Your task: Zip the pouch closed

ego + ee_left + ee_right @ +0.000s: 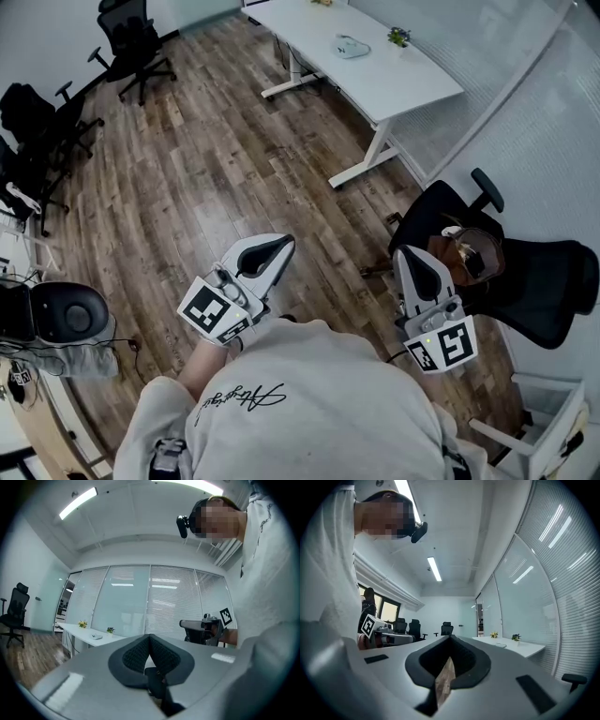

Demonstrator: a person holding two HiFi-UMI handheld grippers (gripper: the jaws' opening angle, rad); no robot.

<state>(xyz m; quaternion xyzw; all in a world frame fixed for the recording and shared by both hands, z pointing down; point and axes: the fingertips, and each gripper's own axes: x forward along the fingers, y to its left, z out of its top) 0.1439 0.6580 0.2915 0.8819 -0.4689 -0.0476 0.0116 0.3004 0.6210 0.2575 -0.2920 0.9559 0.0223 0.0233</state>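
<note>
A person stands on the wooden floor [206, 169] of an office with a tool level in each hand and the job not yet begun. The left hand-held gripper [279, 244] and the right hand-held gripper [413, 257] both have their jaws pressed fully together, and each gripper view shows nothing caught between them. Well apart from both, on the white tabletop [412, 84], lies a small pale object, apparently the pouch [352, 45]. It sits toward the wall-side edge, near a potted plant [398, 37]. A black office chair [534, 277] stands just beside the right arm.

At this range the zip and its pull cannot be made out. Judged by its looks, the pouch is light and soft. It will likely slide across the smooth tabletop and bunch up if the slider is tugged alone. The sound approach is one hand-held gripper pinching the fabric at the end where the slider starts, holding the zip line taut, while the other nips the small pull tab and draws it straight along
</note>
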